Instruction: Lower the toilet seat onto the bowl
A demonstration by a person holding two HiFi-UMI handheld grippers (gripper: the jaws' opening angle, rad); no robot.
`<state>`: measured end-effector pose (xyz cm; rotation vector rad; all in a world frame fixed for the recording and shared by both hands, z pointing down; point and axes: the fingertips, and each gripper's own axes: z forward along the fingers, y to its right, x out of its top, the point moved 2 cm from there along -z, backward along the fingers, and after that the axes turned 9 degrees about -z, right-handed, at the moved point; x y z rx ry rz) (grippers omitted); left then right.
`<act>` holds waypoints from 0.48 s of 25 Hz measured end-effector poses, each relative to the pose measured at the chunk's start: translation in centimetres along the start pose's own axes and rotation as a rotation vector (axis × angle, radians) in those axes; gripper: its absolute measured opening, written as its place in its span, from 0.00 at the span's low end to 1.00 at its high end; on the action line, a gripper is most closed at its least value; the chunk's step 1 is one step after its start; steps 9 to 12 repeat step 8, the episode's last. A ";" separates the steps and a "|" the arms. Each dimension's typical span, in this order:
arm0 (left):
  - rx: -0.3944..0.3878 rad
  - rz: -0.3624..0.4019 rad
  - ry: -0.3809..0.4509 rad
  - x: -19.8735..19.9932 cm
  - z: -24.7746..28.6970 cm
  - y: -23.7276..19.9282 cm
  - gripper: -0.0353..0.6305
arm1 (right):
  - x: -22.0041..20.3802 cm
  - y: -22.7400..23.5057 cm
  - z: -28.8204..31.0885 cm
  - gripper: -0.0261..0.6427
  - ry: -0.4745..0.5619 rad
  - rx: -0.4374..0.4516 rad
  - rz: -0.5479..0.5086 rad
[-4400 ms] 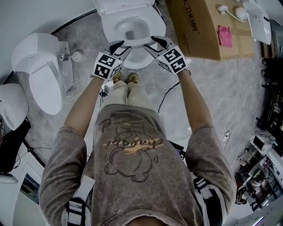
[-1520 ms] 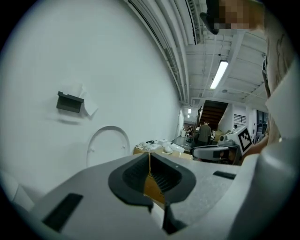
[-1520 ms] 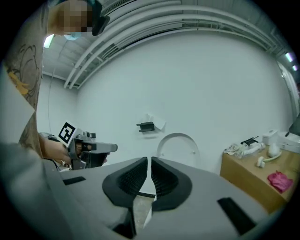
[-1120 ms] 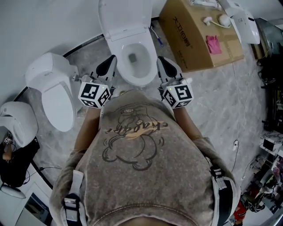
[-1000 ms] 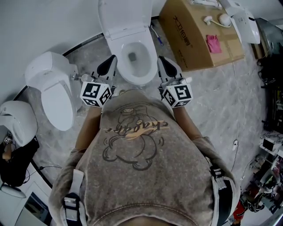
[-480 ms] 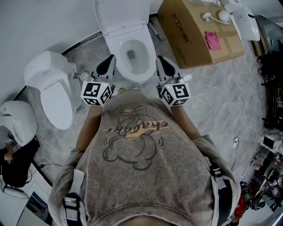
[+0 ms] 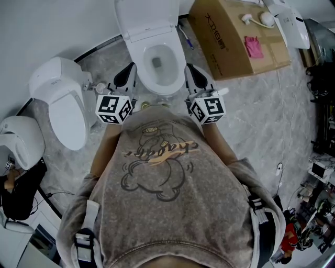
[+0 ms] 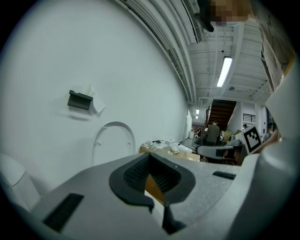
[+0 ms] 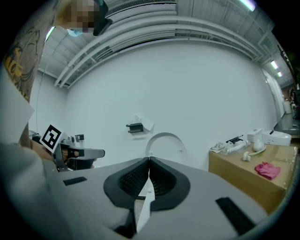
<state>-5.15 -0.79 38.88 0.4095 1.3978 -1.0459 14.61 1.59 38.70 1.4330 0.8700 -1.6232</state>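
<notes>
While the person's brown printed T-shirt [image 7: 157, 178] fills the lower half of the head view, the grey marbled floor [image 7: 261, 120] spreads around it. A cardboard box [image 7: 235, 36] sits at one o'clock from the person, with white fittings on its top. The toilet stands at twelve o'clock against the pale wall. Its lid [image 7: 146, 13] is upright, and the toilet seat [image 7: 157, 87] lies flat on the bowl [image 7: 157, 55]. A spare white toilet unit [image 7: 57, 99] rests on the floor at ten o'clock, and another white piece [image 7: 18, 138] lies at nine o'clock.

The left gripper [image 7: 127, 76] hangs just beside the bowl's rim at its eight o'clock and the right gripper [image 7: 193, 74] at its four o'clock, neither touching the seat. Each gripper view shows that gripper's jaws clenched together with nothing between them, the left gripper [image 8: 150, 157] and the right gripper [image 9: 149, 161] both pointing toward the wall.

A pink cloth [image 7: 254, 47] lies on the box. A small dark wall holder [image 9: 135, 127] hangs above the raised lid at twelve o'clock.
</notes>
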 end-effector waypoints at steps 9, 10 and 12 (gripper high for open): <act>0.006 -0.011 -0.008 -0.2 -0.4 -0.3 0.07 | 0.0 -0.1 -0.3 0.08 -0.006 0.002 -0.003; 0.006 -0.011 -0.008 -0.2 -0.4 -0.3 0.07 | 0.0 -0.1 -0.3 0.08 -0.006 0.002 -0.003; 0.006 -0.011 -0.008 -0.2 -0.4 -0.3 0.07 | 0.0 -0.1 -0.3 0.08 -0.006 0.002 -0.003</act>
